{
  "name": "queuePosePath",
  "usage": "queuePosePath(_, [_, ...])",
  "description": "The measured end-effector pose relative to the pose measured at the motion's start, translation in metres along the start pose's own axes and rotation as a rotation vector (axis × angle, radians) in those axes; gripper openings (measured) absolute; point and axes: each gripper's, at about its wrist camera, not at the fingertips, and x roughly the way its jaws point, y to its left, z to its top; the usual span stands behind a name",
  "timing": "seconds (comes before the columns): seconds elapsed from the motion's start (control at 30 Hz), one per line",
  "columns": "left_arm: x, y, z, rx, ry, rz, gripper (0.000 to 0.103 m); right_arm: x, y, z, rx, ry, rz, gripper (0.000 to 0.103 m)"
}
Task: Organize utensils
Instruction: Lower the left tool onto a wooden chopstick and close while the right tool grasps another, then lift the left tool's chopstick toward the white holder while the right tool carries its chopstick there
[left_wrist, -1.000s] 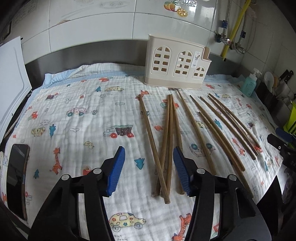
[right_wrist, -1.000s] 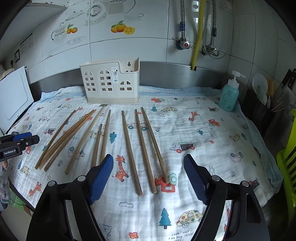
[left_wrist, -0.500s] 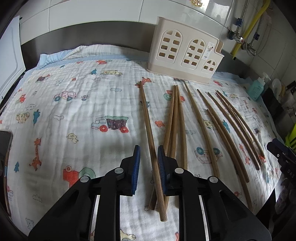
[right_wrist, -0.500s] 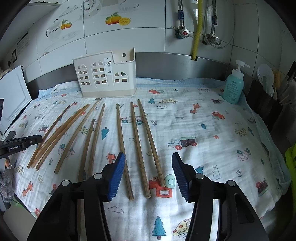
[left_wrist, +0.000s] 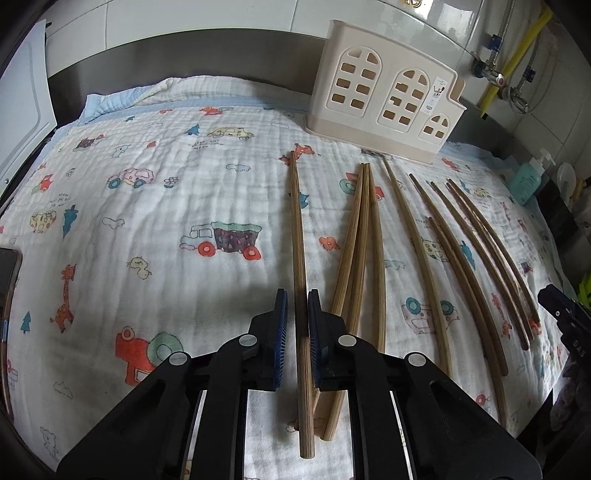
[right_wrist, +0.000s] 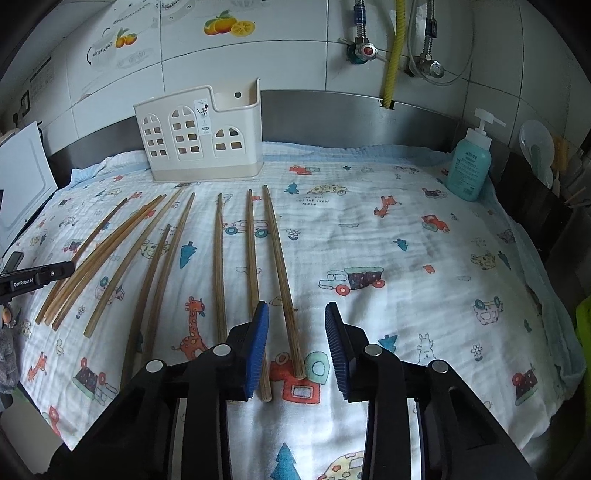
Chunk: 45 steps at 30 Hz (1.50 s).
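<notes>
Left wrist view: the left gripper (left_wrist: 297, 308) has just been closing and is clamped on a long round brown wooden chopstick (left_wrist: 298, 258), which runs lengthwise from bottom centre toward the cream plastic holder with arched windows (left_wrist: 384, 92) at upper right. In the right wrist view, the right gripper (right_wrist: 296, 321), still apart while closing, straddles another brown chopstick (right_wrist: 281, 273) lying likewise on the cartoon-printed white cloth (right_wrist: 406, 240).

Left gripper (left_wrist: 297, 308) jaws just closed around the leftmost chopstick (left_wrist: 297, 236).
</notes>
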Motion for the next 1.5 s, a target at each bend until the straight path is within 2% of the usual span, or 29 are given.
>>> queuePosePath(0.23, [-0.001,-0.004,-0.002,0.017,0.004,0.016,0.01,0.011,0.004,-0.001,-0.026,0.022,0.018,0.025])
queuePosePath(0.5, [-0.001,-0.005,-0.002,0.014,0.001,0.019,0.011,0.029,0.006,-0.004,-0.048,0.055,0.017,0.01])
queuePosePath(0.7, [0.0,-0.008,-0.003,0.029,-0.01,0.036,0.01,0.027,0.006,-0.004,-0.045,0.047,0.012,0.008])
queuePosePath(0.83, [-0.001,-0.005,-0.002,0.034,-0.01,0.029,0.006,0.015,0.007,-0.001,-0.035,0.017,0.016,0.007])
queuePosePath(1.13, [-0.025,-0.001,0.005,0.059,-0.065,-0.004,0.005,-0.027,0.014,0.021,-0.029,-0.095,0.028,0.007])
queuePosePath(1.5, [-0.065,-0.002,0.034,0.125,-0.176,-0.051,0.005,-0.068,0.023,0.076,-0.038,-0.196,0.078,0.007])
